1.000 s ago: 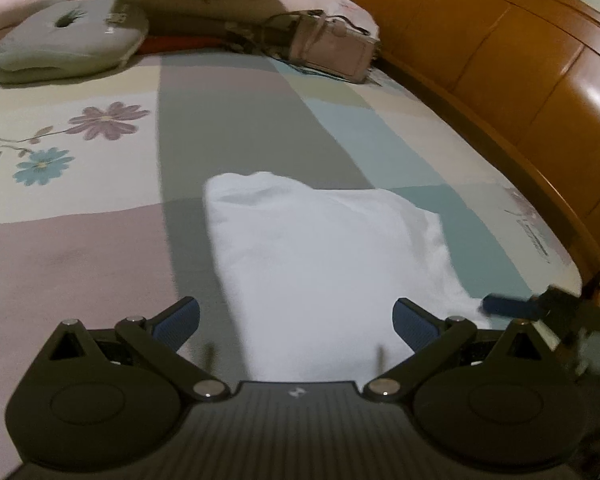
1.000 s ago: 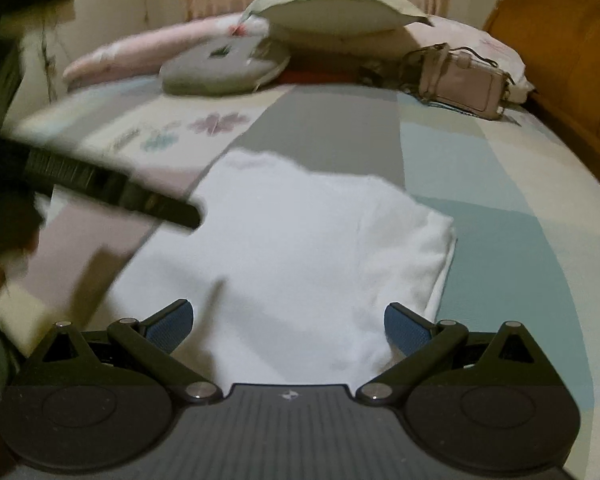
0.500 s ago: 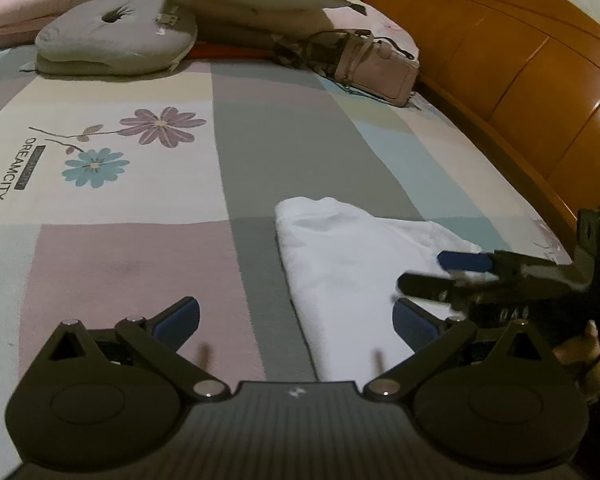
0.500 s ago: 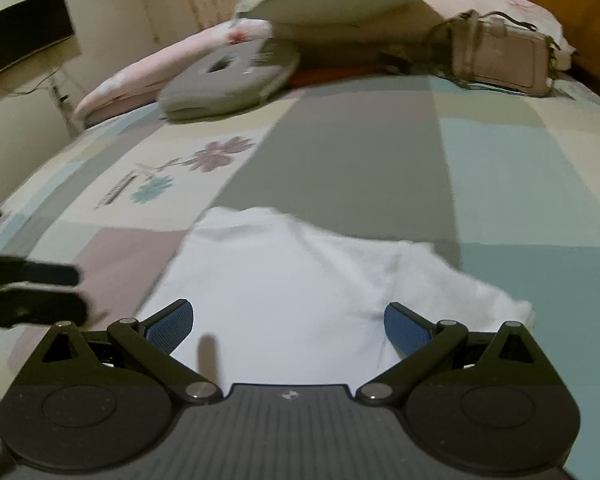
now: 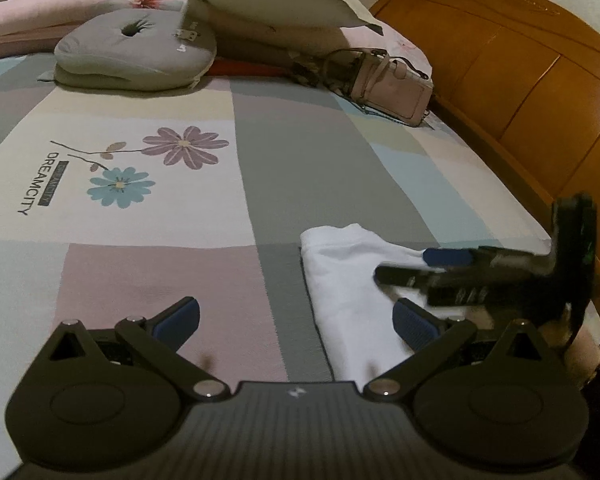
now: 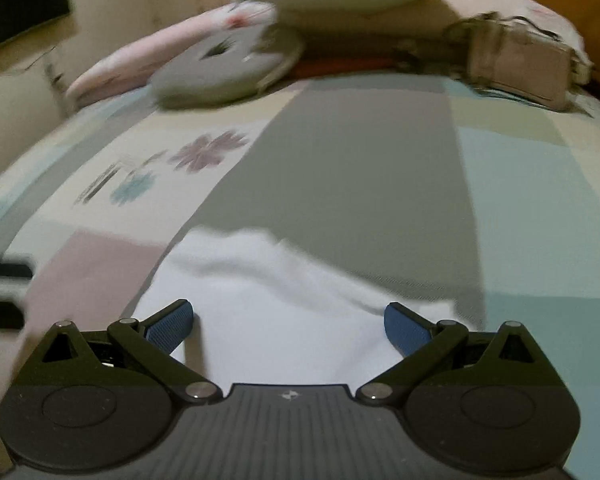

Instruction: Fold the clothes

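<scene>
I am looking out over a bed (image 5: 308, 168) covered in a patchwork sheet of grey, pink, cream and pale blue blocks, with two printed flowers (image 5: 152, 168) and the word DREAMCITY on the cream patch.

Nearest to me, my left tongs (image 5: 296, 320) are hanging low over the sheet with their blue pads spread wide and nothing between them; the left pad is over a pink patch, the right pad over the cloth's near part. My right tongs (image 6: 288, 326) are likewise gaping wide and empty, hovering over the one white garment (image 6: 284, 316), which is lying folded and flat on the sheet at the near side of the bed. In the left view the white garment (image 5: 348, 292) is sitting right of centre, and the right tongs (image 5: 432, 264) are reaching in sideways over it from the right, blurred, blue pad showing. The right view is blurred too.

Farther off, I am counting one round grey cushion (image 5: 136, 56) with a hole in its top, one pale green pillow (image 5: 272, 4) stacked on pink bedding, and one pink handbag (image 5: 388, 88) lying on its side. An orange wooden headboard (image 5: 520, 92) is running along the right edge. A dark screen (image 6: 24, 8) is hanging on the cream wall at far left.
</scene>
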The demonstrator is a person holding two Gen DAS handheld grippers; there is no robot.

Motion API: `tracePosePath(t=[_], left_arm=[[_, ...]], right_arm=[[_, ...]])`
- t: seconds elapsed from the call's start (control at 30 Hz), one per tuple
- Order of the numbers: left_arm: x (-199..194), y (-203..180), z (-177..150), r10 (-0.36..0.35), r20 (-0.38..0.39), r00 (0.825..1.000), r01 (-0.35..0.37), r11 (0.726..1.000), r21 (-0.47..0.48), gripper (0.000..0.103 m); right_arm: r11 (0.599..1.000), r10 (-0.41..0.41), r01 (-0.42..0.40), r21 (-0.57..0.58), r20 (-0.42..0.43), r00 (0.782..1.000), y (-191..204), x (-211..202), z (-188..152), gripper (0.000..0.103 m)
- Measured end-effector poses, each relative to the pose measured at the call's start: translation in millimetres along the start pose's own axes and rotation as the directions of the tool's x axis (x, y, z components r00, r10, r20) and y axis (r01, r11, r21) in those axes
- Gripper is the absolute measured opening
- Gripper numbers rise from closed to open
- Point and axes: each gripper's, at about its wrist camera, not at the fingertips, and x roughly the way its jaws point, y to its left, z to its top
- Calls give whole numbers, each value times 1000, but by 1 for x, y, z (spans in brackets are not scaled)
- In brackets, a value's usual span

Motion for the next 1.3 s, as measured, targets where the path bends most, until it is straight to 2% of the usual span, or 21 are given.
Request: tracePosePath(t=[0.17,0.3,0.4,0.47,0.7,0.83,1.0,1.1,1.3], left_arm=[[1,0,0,-12,-4,1000,12,1000,-10,102],[4,-13,-2,-35,-21,999,35,999,17,102],[4,-26,-5,-53,-36,998,54,998,44,102],[2,-33,-7,-52,-43,998,55,997,61,102],[-5,-53,-10,-77,-53,996,82,992,93,102],[-2,-62,-13,-88,-72,994,95,990,103,102],[14,-67,-20,-118,-107,987,129,987,97,102],[27,-64,-27,-96,-143,985,108,991,79,102],[43,-47,-35,-166,-198,966,167,986,-11,102]], right_arm=[[1000,-1,1,-3,53,999,3,-48,-8,103],[999,38,-38,16,5,999,8,-74,-44,103],[1000,-4,4,-4,-50,999,13,-78,-76,103],[1000,-24,24,8,-32,999,12,-84,-88,103],[986,-10,1,166,57,998,3,-119,-93,103],[980,-24,10,201,69,997,-4,-129,-102,103],[941,22,-48,334,79,997,-28,-138,-111,103],[912,54,-82,402,79,995,-45,-137,-116,103],[846,135,-151,512,67,989,-73,-125,-119,103]])
